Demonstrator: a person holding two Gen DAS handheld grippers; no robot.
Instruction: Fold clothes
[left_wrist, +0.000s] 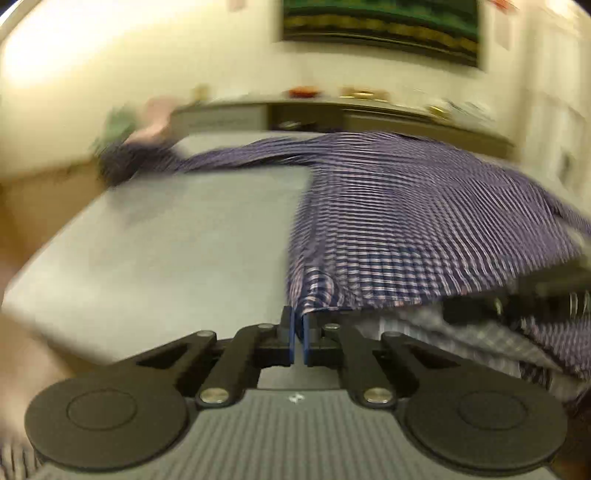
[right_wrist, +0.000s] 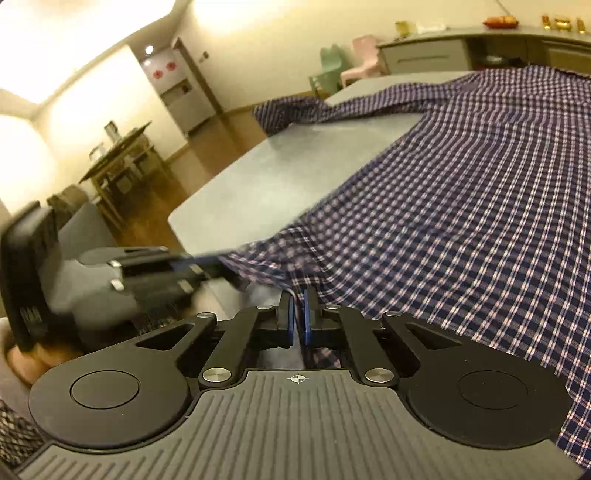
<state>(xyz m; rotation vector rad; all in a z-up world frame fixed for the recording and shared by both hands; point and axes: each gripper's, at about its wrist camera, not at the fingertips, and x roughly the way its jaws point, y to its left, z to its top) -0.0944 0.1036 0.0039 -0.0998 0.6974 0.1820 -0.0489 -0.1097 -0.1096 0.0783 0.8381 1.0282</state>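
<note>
both tools clenched on the shirt hem

while the left wrist view is smeared with blur, i can make out my left tool (left_wrist: 298, 334) with its blue pads pinched on the near edge of the checked shirt (left_wrist: 406, 221). my right tool (right_wrist: 298, 320) is likewise clenched on the shirt (right_wrist: 461, 221), a fold of cloth caught between its pads. from the right wrist view, the left tool (right_wrist: 207, 267) shows just to the left, gripping the same hem close beside mine.

most of the shirt lies spread over the right part of the grey desk (right_wrist: 266, 173), its near edge lifted where i hold it. one sleeve (right_wrist: 288, 110) stretches to the far left corner and hangs over the edge there. the left part of the desk (left_wrist: 166, 240) is bare grey surface. beyond it stand a pink chair (right_wrist: 364, 61) and a green chair (right_wrist: 328, 68) by a far counter (right_wrist: 424, 55).
</note>
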